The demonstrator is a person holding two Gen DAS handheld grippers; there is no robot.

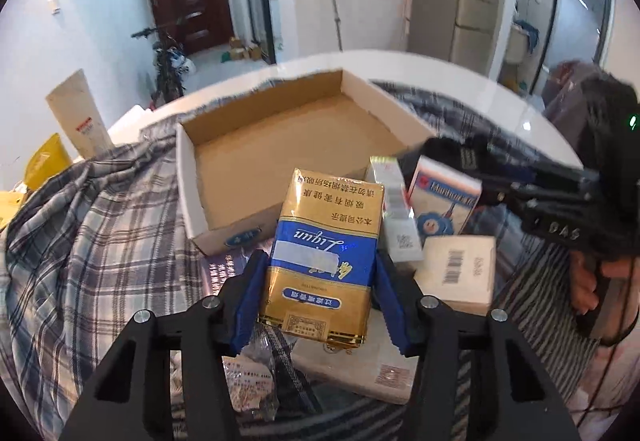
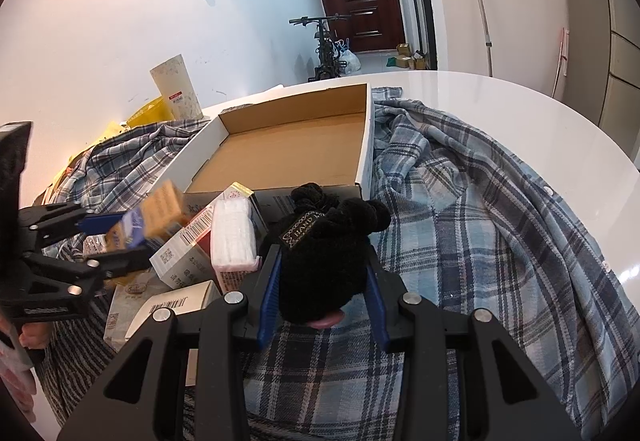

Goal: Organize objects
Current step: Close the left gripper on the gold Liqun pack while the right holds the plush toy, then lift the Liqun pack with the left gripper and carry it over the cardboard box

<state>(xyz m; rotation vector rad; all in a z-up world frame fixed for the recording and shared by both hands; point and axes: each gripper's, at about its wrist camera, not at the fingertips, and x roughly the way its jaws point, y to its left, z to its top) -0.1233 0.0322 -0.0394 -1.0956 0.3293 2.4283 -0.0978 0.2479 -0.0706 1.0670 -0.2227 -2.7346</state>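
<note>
The jaws of your left gripper (image 1: 322, 277) are clamped on a gold and blue cigarette carton (image 1: 322, 253), one blue pad on each long side. You hold this carton above the pile, with its far end pointing toward the near wall of the open cardboard box (image 1: 280, 145).

The jaws of your right gripper (image 2: 322, 293) are clamped on a black knitted item (image 2: 324, 257) with a small woven label. It looks like a glove or a hat; I cannot tell which. Something pink shows under its near edge. The item is just before the near right corner of the cardboard box, above the plaid shirt (image 2: 480, 221) that covers much of the white round table (image 2: 520, 109).

The inside of the box shows only its brown bottom. Between your two grippers lies a group of small packages: a white box with a barcode (image 1: 456, 273), a box with a blue cartoon face (image 1: 440, 205) and a slim white and red carton (image 1: 394, 209). In the right wrist view you see also a pack wrapped in white plastic (image 2: 234, 233), touching the other cartons. A flat beige pack (image 1: 360, 369) lies under the gold carton.

At the far left edge of the table stand a tall cream tube (image 1: 78, 113) and a yellow bag (image 1: 42, 161).
</note>
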